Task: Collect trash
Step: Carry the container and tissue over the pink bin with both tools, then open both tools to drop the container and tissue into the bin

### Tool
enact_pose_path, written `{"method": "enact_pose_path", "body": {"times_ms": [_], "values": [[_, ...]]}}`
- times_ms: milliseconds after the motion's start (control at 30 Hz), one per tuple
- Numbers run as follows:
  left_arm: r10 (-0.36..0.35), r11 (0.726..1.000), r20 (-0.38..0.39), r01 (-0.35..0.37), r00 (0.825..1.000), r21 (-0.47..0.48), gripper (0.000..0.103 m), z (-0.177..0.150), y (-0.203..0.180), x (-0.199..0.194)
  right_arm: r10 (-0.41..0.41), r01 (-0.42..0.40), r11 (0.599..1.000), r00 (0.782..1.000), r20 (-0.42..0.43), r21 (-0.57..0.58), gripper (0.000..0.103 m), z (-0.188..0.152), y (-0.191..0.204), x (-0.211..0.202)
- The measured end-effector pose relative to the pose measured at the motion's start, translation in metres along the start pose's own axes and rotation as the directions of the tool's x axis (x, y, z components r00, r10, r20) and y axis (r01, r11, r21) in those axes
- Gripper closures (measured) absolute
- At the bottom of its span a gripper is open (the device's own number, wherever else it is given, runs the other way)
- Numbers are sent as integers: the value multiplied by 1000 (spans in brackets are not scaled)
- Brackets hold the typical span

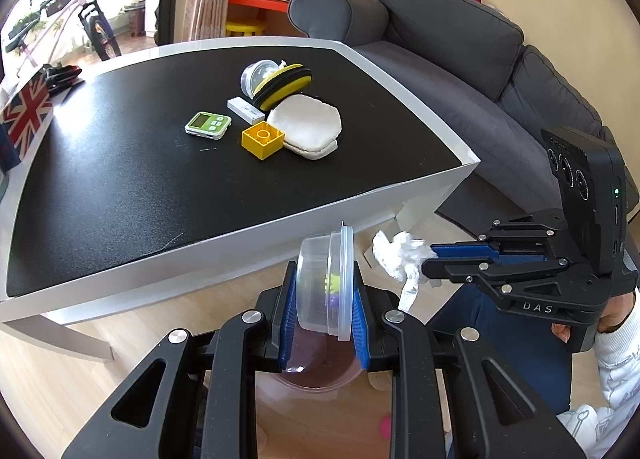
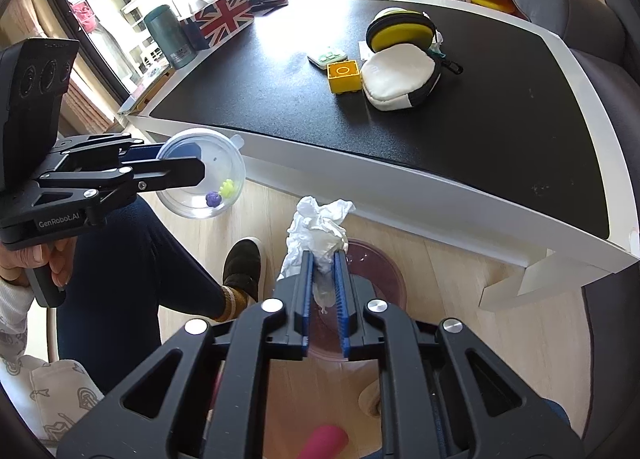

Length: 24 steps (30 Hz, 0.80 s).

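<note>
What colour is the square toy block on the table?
Yellow. The block shows best in the left wrist view, on the black table.

Bare floor [image 2: 460, 271] around bin [image 2: 376, 263], table edge [image 2: 400, 175] just beyond

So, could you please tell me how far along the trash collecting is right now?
Nothing visibly binned yet. In hand: the left gripper is shut on a clear lidded tub, the right gripper on crumpled tissue, both above the purple bin. Left: a second clear tub with tissue on the table.
</note>
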State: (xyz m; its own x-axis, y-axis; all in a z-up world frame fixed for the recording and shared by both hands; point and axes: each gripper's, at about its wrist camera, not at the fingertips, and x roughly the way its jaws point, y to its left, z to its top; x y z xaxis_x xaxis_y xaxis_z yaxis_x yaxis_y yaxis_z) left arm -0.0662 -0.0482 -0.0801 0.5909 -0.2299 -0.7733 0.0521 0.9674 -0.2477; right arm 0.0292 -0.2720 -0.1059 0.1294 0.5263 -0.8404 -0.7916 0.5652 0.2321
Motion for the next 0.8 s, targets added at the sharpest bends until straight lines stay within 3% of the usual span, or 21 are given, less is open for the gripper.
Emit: {"method": "enact_pose_path", "body": {"times_ms": [67,167,567,600,633,700,800], "values": [[0,1000,-2,0,1000,5,79,1,-1,1,-5,5,1000,1000,10,3,34,1,-1,-1],[1,1000,-6,-1,1000,9,79,2,-1,2,-9,8,1000,999,39,19,12,3,-3,-6],[-11,999,-39,13,999,41,77,0,-11,12,-51,45,996,996,69,77,9,9,-18,-15],[-13,999,-37,15,999,45,66,1,-12,12,-51,46,996,996,68,80,9,9,-19,-15],[-17,999,-32,18,999,45,40,1,-13,13,-51,46,996,996,68,83,9,8,-20,-15],[-13,999,10,12,1000,46,7,2,-14,9,-52,46,995,996,69,88,9,7,-21,-15],[-8,999,10,8,1000,44,8,4,-14,9,-54,48,995,996,70,93,9,6,-23,-17]]}}
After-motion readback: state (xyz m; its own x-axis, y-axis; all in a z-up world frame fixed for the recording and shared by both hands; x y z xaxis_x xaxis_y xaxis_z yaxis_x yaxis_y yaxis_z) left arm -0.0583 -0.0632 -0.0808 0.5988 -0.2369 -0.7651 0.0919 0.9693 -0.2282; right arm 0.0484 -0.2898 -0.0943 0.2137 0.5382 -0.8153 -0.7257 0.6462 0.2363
